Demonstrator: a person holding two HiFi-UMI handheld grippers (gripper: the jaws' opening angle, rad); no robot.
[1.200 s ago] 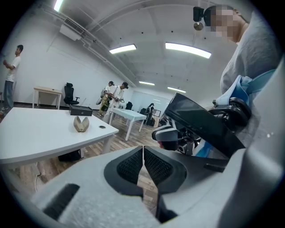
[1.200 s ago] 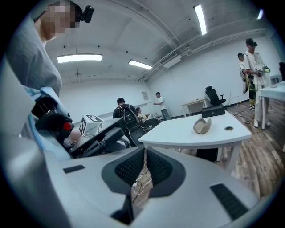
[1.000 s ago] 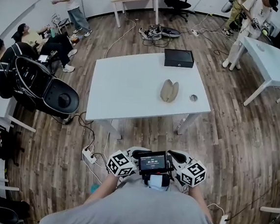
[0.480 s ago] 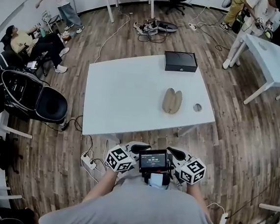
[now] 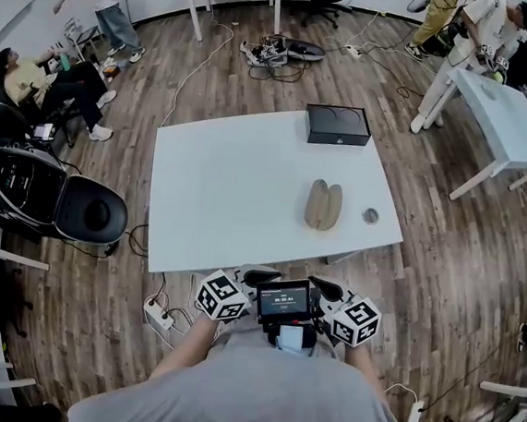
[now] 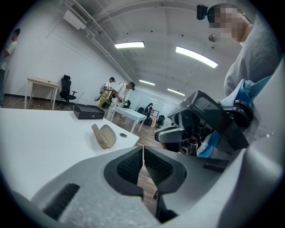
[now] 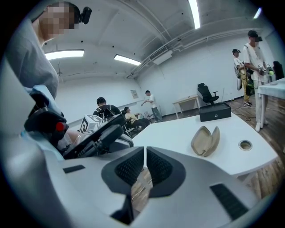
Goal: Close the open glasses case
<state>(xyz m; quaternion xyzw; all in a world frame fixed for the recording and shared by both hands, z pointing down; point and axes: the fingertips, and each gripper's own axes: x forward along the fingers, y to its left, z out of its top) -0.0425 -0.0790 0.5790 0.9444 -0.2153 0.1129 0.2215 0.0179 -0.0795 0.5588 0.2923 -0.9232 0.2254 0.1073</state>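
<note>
The tan glasses case [image 5: 323, 205] lies open on the white table [image 5: 219, 192], its two shells spread side by side, right of the table's middle. It also shows in the left gripper view as the case [image 6: 103, 135] and in the right gripper view as the case [image 7: 205, 140]. Both grippers are held close to the person's chest, off the table's near edge and well short of the case. My left gripper [image 5: 262, 278] and my right gripper [image 5: 323, 286] point toward each other. In their own views the left gripper [image 6: 143, 162] and right gripper [image 7: 145, 167] are shut on nothing.
A black box [image 5: 337, 125] sits at the table's far right edge, and a small round object [image 5: 371, 216] lies right of the case. A black chair [image 5: 83, 207] stands left of the table. A power strip [image 5: 154, 311] and cables lie on the floor. People stand around the room.
The table and case have drawn nearer and lower in the head view as the person steps toward them. Both grippers stay shut at the chest.
</note>
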